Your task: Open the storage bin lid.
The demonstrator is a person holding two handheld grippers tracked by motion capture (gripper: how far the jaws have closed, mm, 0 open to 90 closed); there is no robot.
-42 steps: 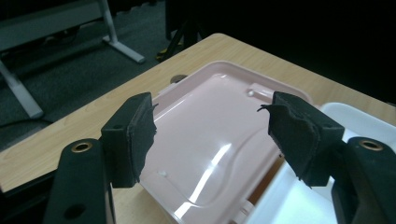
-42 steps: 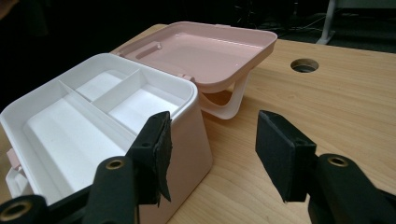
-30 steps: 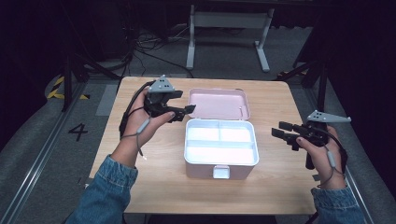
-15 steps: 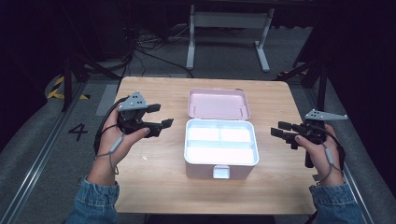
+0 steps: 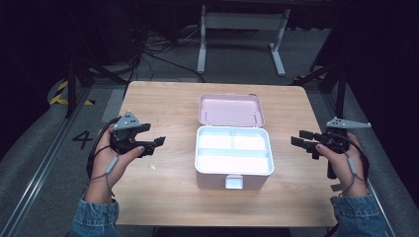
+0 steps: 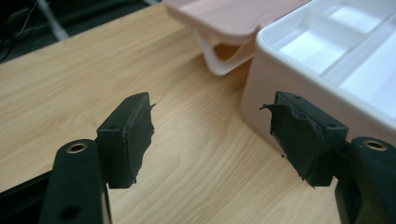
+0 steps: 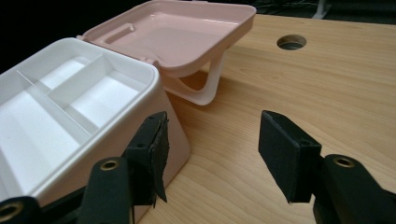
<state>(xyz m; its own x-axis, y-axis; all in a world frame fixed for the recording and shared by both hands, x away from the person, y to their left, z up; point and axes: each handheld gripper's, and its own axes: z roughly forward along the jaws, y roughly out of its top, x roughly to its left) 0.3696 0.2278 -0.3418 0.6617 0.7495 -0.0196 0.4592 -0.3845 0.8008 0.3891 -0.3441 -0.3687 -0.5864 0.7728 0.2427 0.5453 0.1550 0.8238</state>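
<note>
A white box [image 5: 233,157] with a divided tray stands open at the table's middle, its pink lid [image 5: 230,109] laid back behind it. A white latch [image 5: 233,182] sticks out of its front. My left gripper [image 5: 154,144] hovers open left of the box, nothing between its jaws; in the left gripper view the box [image 6: 327,60] is close on the right. My right gripper [image 5: 301,141] hovers open right of the box, also empty. The right gripper view has the box [image 7: 74,107] at left and the lid [image 7: 173,32] behind.
The wooden table [image 5: 163,103] has bare room on both sides of the box. A round cable hole [image 7: 291,42] sits in the tabletop past the lid. A metal stand [image 5: 242,29] and cables lie on the dark floor beyond the table.
My left gripper has drawn back from the box's upper left corner toward the table's left edge and nearer the person. The right gripper has barely moved.
</note>
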